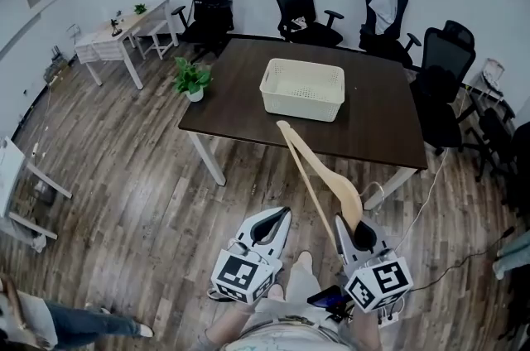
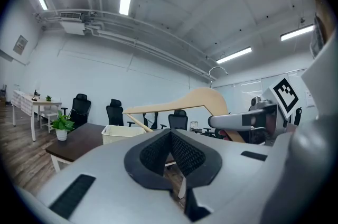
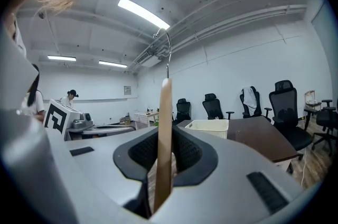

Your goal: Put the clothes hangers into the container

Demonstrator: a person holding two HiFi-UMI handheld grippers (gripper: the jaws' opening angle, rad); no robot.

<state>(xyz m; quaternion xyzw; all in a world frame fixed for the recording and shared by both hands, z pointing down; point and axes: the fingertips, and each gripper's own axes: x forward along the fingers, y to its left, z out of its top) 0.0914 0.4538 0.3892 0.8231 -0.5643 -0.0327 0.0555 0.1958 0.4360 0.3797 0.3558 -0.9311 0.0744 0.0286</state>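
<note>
A person standing on the wood-plank floor, well short of a dark brown rectangular table [image 1: 240,113], holds a pale wooden clothes hanger with a wire hook [image 1: 319,175] in the right gripper [image 1: 354,235]. The right gripper view shows the jaws closed on the hanger's thin edge [image 3: 165,128], which stands upright between the ribbed pads. The left gripper [image 1: 269,227] carries nothing; its jaws are drawn together, the pads meeting at their tips.

The cream perforated plastic basket [image 1: 300,106] sits on the table, straight ahead of the right gripper and a little to its left in the head view. The hanger's long axis runs from the gripper towards that basket. Its far arm appears, in the head view, over the table's near edge, just short of the basket's wall. The right hand is the one placed to deliver it, likely by carrying it forward over the rim.
</note>
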